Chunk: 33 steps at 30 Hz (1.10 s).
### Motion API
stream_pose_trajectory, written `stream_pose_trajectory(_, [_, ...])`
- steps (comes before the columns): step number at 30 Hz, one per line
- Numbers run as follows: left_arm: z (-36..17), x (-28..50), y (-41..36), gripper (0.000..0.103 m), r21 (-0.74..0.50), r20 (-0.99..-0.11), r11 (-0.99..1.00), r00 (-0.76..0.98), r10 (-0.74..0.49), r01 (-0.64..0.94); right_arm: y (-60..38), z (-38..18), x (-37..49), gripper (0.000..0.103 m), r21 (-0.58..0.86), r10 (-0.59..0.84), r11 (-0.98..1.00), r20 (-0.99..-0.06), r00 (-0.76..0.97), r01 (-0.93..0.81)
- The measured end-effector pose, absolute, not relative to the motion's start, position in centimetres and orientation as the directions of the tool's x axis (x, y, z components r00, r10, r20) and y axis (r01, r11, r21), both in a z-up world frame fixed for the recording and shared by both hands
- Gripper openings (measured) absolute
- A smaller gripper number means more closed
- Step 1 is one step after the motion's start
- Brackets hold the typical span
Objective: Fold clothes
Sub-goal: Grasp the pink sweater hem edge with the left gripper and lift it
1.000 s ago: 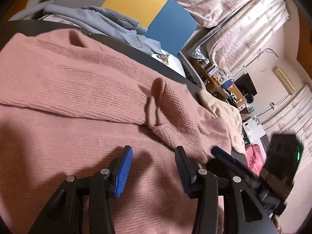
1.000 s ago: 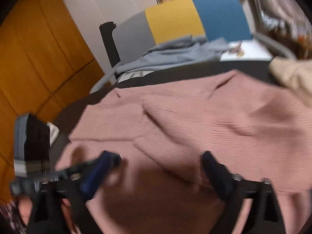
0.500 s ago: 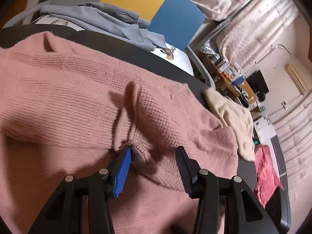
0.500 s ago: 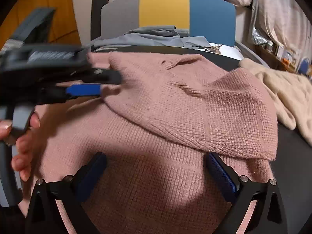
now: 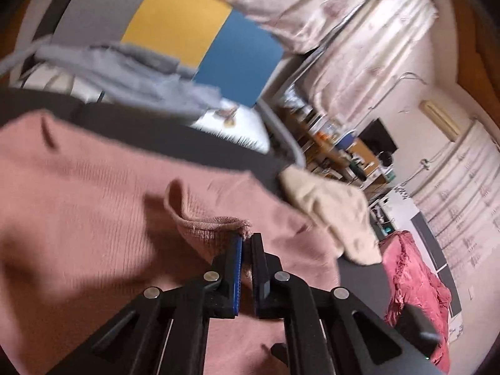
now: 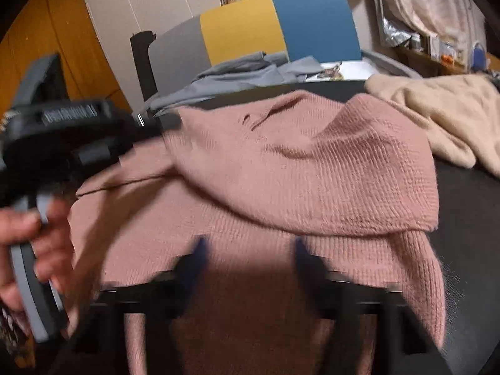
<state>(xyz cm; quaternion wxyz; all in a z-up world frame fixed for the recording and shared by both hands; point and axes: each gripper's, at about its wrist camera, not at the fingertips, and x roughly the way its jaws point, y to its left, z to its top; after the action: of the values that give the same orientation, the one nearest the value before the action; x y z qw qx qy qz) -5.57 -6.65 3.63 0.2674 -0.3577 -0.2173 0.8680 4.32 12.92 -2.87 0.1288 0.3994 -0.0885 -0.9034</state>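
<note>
Between the left gripper's [image 5: 246, 242] clenched jaws sits a raised sleeve edge of the pink sweater [image 6: 297, 168], which lies across the dark table [image 6: 468, 218]. Beyond them, the right gripper [image 6: 250, 250] hovers agape. The sleeve wants an even carry, without dragging the body beneath.

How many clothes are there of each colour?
Pink: 1, the sweater held by the left tongs
Grey: 1, a top on the chair
Cream: 1, a sweater beside the pink one
Dark red: 1, crumpled cloth, maybe clothing
Total: 4
</note>
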Motion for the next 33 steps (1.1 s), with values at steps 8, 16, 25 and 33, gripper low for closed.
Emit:
stream_pose_trajectory(8, [5.4, -6.4, -10.9, 0.004, -0.587, -0.43, -0.756, -0.679, 0.594, -0.29, 15.2, -2.4, 2.9, 0.028, 0.307, -0.31, -0.945, -0.717, -0.624, 0.116])
stream_pose_trajectory(16, [5.6, -6.7, -16.6, 0.004, -0.623, -0.363, -0.748, -0.761, 0.537, -0.23, 18.6, -2.7, 1.5, 0.028, 0.434, -0.339, -0.901, -0.682, -0.648, 0.014])
stream_pose_trajectory(25, [1.6, -6.3, -18.7, 0.004, -0.489, -0.47, -0.848, -0.756, 0.455, -0.207, 21.7, -3.0, -0.8, 0.028, 0.505, -0.312, -0.859, -0.647, -0.695, -0.085])
stream_pose_trajectory(33, [-1.4, -5.1, -20.2, 0.005, -0.49, -0.464, -0.853, -0.775, 0.429, -0.179, 21.5, -2.9, -1.2, 0.024, 0.439, -0.277, -0.896, -0.678, -0.68, -0.073])
